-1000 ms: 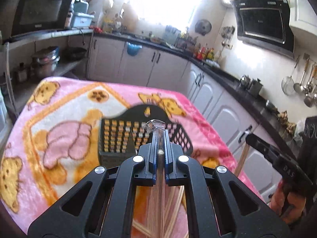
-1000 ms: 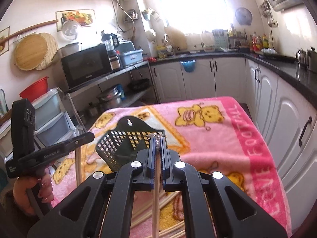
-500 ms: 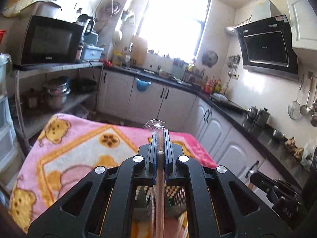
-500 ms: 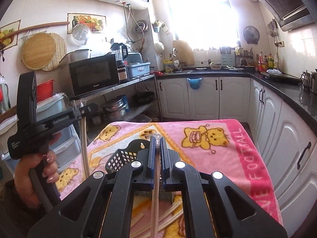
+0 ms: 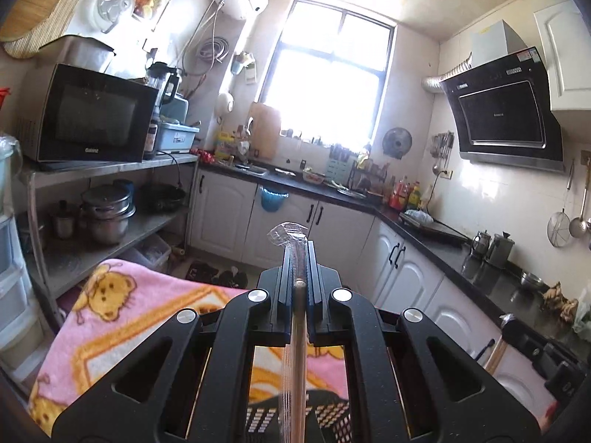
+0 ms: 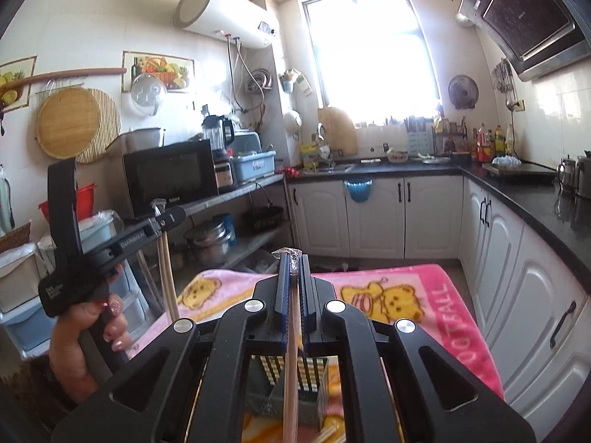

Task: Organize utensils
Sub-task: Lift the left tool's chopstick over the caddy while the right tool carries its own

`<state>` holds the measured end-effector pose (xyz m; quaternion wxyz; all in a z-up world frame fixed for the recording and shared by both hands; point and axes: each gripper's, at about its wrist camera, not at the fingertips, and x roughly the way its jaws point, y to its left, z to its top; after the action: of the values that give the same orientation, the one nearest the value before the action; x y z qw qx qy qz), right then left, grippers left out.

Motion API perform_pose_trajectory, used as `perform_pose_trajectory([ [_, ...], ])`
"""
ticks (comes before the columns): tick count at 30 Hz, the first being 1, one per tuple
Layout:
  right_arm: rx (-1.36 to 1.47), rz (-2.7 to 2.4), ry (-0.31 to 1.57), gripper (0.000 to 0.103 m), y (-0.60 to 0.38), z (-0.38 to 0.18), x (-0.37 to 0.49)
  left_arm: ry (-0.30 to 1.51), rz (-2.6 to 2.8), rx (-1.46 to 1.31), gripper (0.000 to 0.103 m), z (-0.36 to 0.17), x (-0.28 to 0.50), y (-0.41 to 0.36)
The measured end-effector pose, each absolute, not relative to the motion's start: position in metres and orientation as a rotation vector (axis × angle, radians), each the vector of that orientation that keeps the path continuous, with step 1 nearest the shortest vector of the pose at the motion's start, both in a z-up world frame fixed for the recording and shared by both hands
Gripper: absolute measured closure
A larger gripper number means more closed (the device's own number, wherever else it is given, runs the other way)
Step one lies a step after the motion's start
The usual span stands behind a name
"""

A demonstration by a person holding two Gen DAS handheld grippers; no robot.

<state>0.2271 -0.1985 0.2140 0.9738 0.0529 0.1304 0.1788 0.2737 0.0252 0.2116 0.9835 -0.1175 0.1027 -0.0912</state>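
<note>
Both your grippers are clamped on chopsticks. The left gripper (image 5: 298,258) pinches a chopstick (image 5: 297,336) that runs down between its jaws, with a scrap of clear wrap at the tip. The right gripper (image 6: 291,264) grips another chopstick (image 6: 291,354) the same way. In the right view you can also see your left hand (image 6: 90,328) holding its tool up at the blanket's left edge, with its stick hanging down from the jaws.

The basket (image 6: 291,376) sits on the pink blanket (image 6: 424,295) directly under both grippers, toward the near edge. Neither stick is in it yet, so the drop is what remains for this pair. More chopsticks (image 6: 327,433) lie loose on the blanket by the basket's near right corner, so I judge the task well short of done; how many remain is hidden by the grippers.

Nothing stands between the sticks and the basket. The shelf unit (image 5: 110,170) with the microwave (image 5: 88,114) runs along the blanket's left edge, near your left hand, and the cabinets (image 6: 517,258) flank its right edge.
</note>
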Motion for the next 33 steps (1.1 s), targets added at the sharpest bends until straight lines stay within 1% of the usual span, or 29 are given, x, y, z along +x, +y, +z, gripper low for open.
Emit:
perform_pose_trajectory([
  [8,0.109,0.376,0.220,0.098,-0.195,0.227,0.243,0.167,-0.163,-0.223,0.100,0.210,0.285,0.026],
  [18,0.129,0.378,0.170,0.098,-0.194,0.224,0.268,0.107,-0.127,-0.230,0.100,0.193,0.298,0.034],
  [33,0.101,0.341,0.177,0.098,-0.182,0.178,0.292,0.141,-0.147,-0.240,0.100,0.146,0.298,0.033],
])
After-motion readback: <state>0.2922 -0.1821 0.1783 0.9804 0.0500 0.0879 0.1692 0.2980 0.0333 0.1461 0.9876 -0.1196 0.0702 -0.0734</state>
